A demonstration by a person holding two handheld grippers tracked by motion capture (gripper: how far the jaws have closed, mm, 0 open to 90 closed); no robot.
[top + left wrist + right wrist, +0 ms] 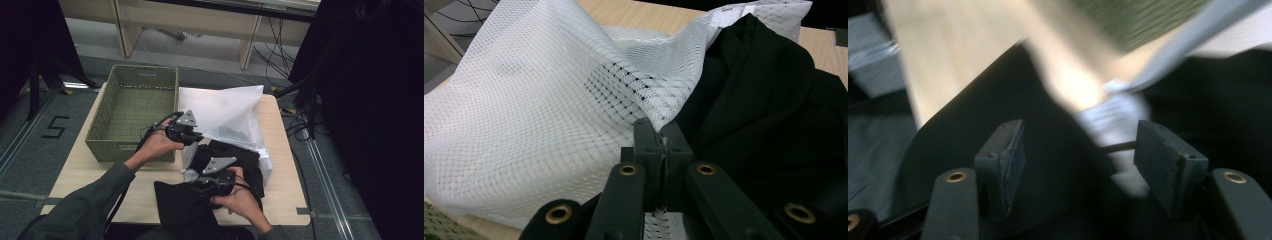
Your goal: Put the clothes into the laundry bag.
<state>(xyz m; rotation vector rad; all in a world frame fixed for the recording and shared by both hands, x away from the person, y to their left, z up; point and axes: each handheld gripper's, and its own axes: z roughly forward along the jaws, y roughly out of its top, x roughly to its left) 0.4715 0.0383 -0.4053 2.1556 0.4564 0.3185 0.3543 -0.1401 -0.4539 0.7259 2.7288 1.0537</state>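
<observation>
At the near edge of the counter (95,167), the black garment (186,212) is lying partly on the wood and partly hanging over the front. The rest of this dark cloth is running up into the mouth of the white mesh bag (227,112), which is lying toward the right half of the counter.

The right tool (199,186) is hovering just over the garment, held in the person's right hand (240,197). In the right gripper view its jaws are standing spread apart, with nothing pressed between the pads; the picture is blurred, and dark cloth and pale wood are showing beyond them.

A little farther in, the left tool (196,136) is sitting at the near left edge of the bag, held by the left hand (159,145). In the left gripper view its jaws are pressed together and are pinching the mesh of the bag, right beside the place where the garment is spilling out. The netting is rising in a fold to the left of the jaws, and the black cloth is lying to their right.

To the left of the bag, the green woven basket (100,135) is standing on the counter, its right wall near the bag's edge. The bag is stretching back toward the far side of the counter.
</observation>
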